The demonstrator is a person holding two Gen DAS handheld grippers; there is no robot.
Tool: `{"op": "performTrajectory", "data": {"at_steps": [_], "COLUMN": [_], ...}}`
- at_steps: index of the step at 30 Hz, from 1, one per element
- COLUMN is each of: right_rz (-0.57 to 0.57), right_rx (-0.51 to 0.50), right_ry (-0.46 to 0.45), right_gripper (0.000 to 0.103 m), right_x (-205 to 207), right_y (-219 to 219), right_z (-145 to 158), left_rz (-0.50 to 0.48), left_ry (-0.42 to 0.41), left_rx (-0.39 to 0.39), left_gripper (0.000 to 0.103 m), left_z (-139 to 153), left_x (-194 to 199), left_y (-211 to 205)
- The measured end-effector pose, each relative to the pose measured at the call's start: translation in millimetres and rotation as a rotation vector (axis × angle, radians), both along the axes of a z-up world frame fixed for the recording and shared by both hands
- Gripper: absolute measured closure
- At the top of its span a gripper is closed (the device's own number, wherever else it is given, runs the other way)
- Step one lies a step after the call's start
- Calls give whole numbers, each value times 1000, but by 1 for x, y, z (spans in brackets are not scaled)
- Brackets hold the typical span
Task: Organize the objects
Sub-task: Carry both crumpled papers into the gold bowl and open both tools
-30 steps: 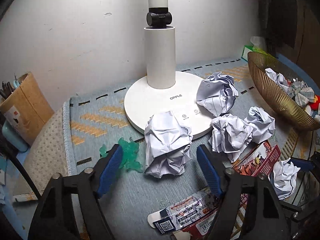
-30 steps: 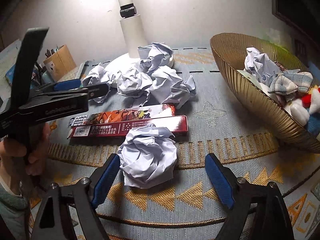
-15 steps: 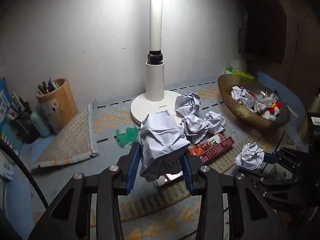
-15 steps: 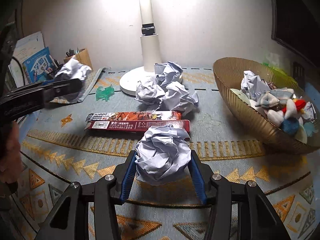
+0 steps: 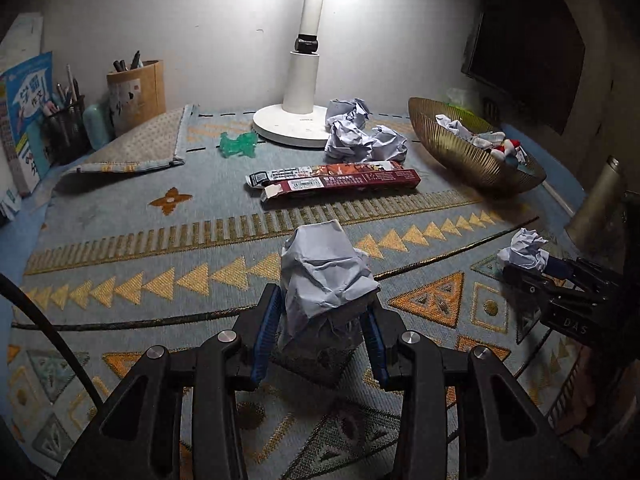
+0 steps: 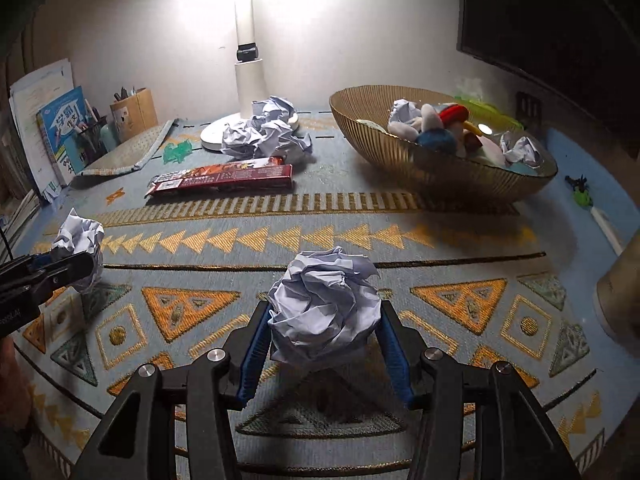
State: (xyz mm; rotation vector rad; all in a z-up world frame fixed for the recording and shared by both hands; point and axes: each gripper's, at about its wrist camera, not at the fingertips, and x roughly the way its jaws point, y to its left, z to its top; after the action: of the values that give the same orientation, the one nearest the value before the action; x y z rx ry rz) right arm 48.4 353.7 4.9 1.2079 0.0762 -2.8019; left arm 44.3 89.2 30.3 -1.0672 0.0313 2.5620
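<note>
1. The left gripper (image 5: 322, 340) pinches a paper ball (image 5: 326, 276) between its blue pads, held clear above the mat (image 5: 120, 240); its shadow lies on the weave below
2. The right gripper (image 6: 324, 350) likewise pinches its own ball (image 6: 324, 308), also off the mat, near the front edge
3. Three more balls (image 5: 362, 138) lie bunched against the lamp base (image 5: 292, 124), with two long red boxes (image 5: 340, 180) just in front of them and a green toy (image 5: 237, 145) to the lamp's left
4. The gold bowl (image 6: 400, 152) already holds crumpled paper and soft toys; whether the held balls go there or to a bin out of view I cannot tell
5. Risk, loose grip: crumpled paper gives under the pads, so a fast swing could let either ball slip and roll away
6. Risk, collision: the two grippers hang near each other, and crossing paths toward one target could knock them together
7. Risk, bowl: it is shallow and quite full, so a ball dropped from high might bounce out, and a gripper catching the rim could tip it
8. Risk, lamp: reaching later for the bunched balls may nudge the lamp base or push the boxes
</note>
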Motion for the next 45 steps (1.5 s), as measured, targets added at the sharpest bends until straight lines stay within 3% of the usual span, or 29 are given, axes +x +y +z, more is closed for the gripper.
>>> {"op": "performTrajectory", "data": {"at_steps": [3, 6, 9, 14, 16, 19, 30, 35, 40, 45], "right_rz": [-15, -16, -17, -30, -45, -37, -35, -50, -120, -254], "right_rx": [-44, -105, -184, -225, -197, -188, -281, -263, -219, -199], "right_ry": [-47, -66, -64, -55, -47, -42, -39, 79, 209, 174], "right_gripper": [49, 14, 14, 17, 38, 51, 52, 52, 52, 52], "right_x": [-4, -5, -5, -4, -3, -3, -1, -1, -27, -92], "right_y": [7, 15, 27, 32, 29, 24, 39, 56, 89, 133], "right_z": [-9, -8, -7, -6, -5, -5, 3, 59, 115, 129], "left_rz": [1, 15, 16, 13, 14, 15, 2, -83, -184, -223], "left_ry": [-4, -35, -32, -31, -34, -34, -21, 46, 98, 109], "left_rx": [-4, 2, -10, -11, -5, -10, -31, 62, 101, 105], "left_gripper": [66, 66, 66, 66, 66, 66, 66, 66, 66, 66], "left_z": [-1, -5, -5, -5, -5, -5, 4, 51, 91, 106], "left_x": [0, -3, -3, -3, -3, -3, -2, -14, -54, -110], "left_y": [0, -3, -1, -1, -2, -1, 12, 46, 105, 168]}}
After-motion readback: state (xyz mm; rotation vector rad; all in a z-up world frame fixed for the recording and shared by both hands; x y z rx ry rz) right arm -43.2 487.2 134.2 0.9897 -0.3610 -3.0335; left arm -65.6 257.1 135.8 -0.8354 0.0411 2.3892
